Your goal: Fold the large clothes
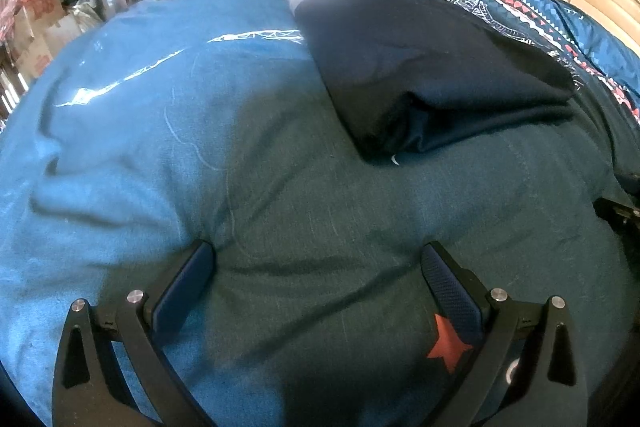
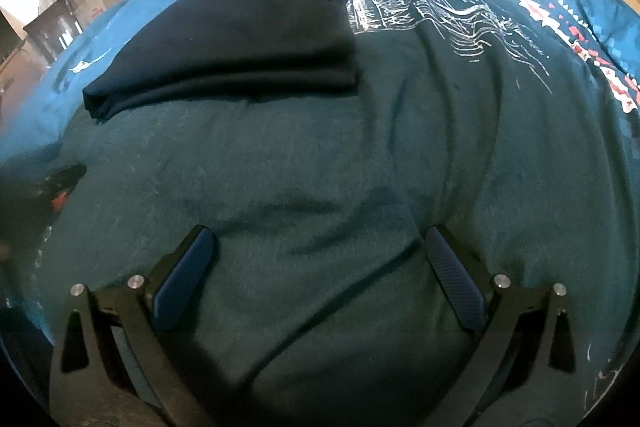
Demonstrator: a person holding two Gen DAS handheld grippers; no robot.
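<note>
Both the left tongs (image 1: 318, 259) and right tongs (image 2: 320, 243) are held released, low over the blue bedcover (image 1: 160, 147). A folded dark garment (image 2: 240, 43) is seen lying on the bed ahead, untouched.

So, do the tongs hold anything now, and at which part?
Nothing is held. Both left tongs and right tongs are open above the bedspread; the folded garment lies apart.

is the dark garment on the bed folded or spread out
Folded. The dark garment lies as a compact rectangle on the blue bedspread, with stacked layers showing along its near edge.
</note>
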